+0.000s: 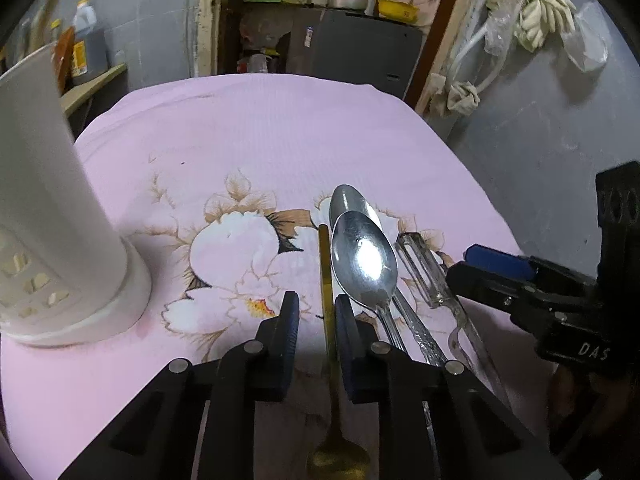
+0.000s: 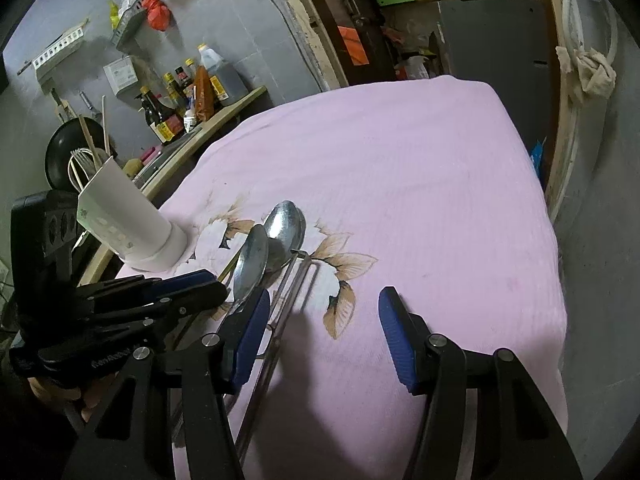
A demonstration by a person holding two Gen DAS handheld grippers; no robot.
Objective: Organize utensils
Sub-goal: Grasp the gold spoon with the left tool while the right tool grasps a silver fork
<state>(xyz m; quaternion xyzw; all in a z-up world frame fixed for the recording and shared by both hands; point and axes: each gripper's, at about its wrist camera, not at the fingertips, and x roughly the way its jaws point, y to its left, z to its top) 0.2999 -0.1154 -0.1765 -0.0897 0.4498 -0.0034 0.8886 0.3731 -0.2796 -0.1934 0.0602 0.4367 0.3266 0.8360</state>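
On the pink flowered cloth (image 1: 280,128) two steel spoons overlap, the nearer one (image 1: 364,256) (image 2: 250,260) on the farther one (image 1: 352,200) (image 2: 286,224). A clear-handled peeler (image 1: 424,272) (image 2: 296,284) lies to their right, and a thin gold utensil (image 1: 325,280) to their left. My left gripper (image 1: 316,316) (image 2: 212,286) straddles the gold handle with narrow jaws. The handle lies by the right pad, with a gap on its other side. My right gripper (image 2: 320,320) (image 1: 460,264) stands open low over the cloth, its left finger beside the peeler and the spoon handles. A white utensil holder (image 1: 60,220) (image 2: 124,220) stands at the left.
The holder has a whisk and chopsticks (image 2: 88,152) in it. Sauce bottles (image 2: 180,96) and a black pan (image 2: 60,152) sit on a counter past the table's left edge. A doorway with a grey cabinet (image 2: 488,40) lies behind. The cloth's right half (image 2: 440,200) is bare.
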